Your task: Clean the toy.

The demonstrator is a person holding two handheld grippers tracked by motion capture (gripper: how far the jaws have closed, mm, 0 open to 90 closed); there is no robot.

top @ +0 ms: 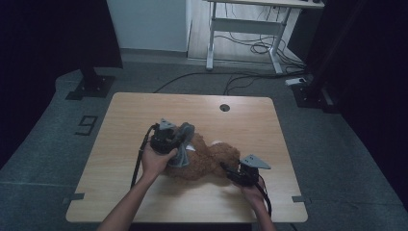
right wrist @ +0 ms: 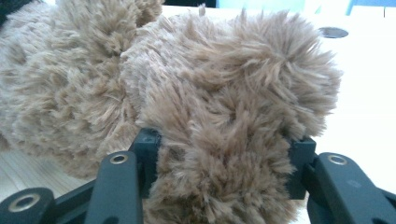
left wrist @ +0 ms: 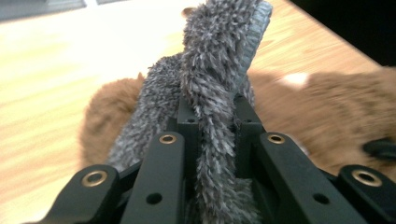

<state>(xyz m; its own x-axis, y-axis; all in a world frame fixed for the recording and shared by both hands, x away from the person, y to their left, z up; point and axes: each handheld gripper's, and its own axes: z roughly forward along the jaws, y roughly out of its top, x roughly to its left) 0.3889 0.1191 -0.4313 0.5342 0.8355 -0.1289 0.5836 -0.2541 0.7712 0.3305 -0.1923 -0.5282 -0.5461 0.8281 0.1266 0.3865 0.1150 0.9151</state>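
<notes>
Brown plush toy [left wrist: 327, 116] blurred

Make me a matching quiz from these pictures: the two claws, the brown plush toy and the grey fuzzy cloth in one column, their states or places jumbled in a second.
Things:
1. left claw
2. right claw
3. brown plush toy
4. grey fuzzy cloth

States or places:
A. lies on the light wooden table
B. clamped on the brown fur
C. pinched tight on the grey pile
D. draped partly over the toy, one end lifted

Pairs: 1-C, 2-B, 3-A, 4-D
</notes>
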